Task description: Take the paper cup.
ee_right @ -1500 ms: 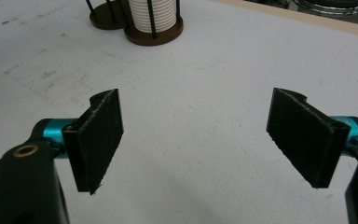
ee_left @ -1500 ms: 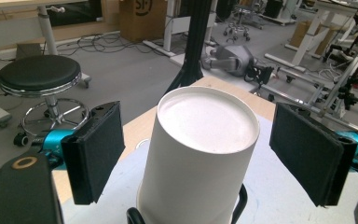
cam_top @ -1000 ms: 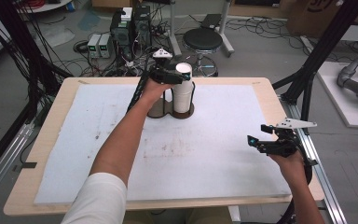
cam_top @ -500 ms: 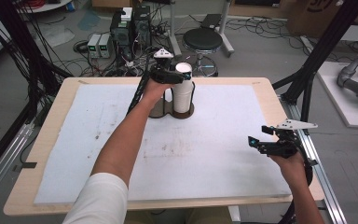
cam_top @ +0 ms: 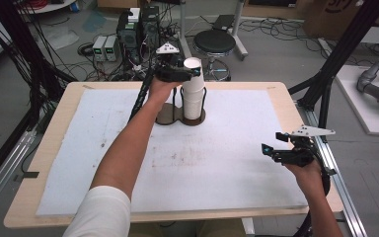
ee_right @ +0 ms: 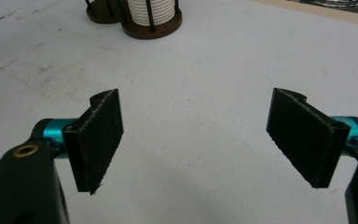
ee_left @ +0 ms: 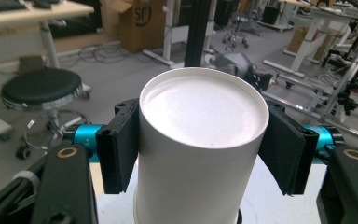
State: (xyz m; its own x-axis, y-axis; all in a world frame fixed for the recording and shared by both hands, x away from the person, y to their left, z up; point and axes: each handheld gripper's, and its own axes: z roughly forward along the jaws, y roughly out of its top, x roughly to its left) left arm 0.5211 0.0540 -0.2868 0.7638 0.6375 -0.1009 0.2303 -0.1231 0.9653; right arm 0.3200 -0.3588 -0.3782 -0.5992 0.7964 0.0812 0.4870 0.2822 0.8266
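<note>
A stack of upturned white paper cups (cam_top: 194, 101) stands in a dark wire holder (cam_top: 177, 116) at the far middle of the table. My left gripper (cam_top: 190, 74) has just been closing on the top cup (cam_top: 193, 63), which is between the jaws. It is shut on that cup, raised a little off the stack. In the left gripper view both pads (ee_left: 117, 149) press on the cup's (ee_left: 204, 112) sides. My right gripper (cam_top: 272, 143) hovers open and empty at the near right; its own view shows the open gripper (ee_right: 200, 140) and the holder (ee_right: 151, 29) far off.
A white foam mat (cam_top: 227, 168) covers the wooden table (cam_top: 54, 148). A black stool (cam_top: 216, 42) and electronics boxes (cam_top: 138, 27) stand on the floor behind. Black frame posts (cam_top: 335, 64) rise at the table's right.
The left gripper's jaws closed onto the top cup and the hand rose, lifting the cup slightly off the stack. The right gripper stayed where it was.
</note>
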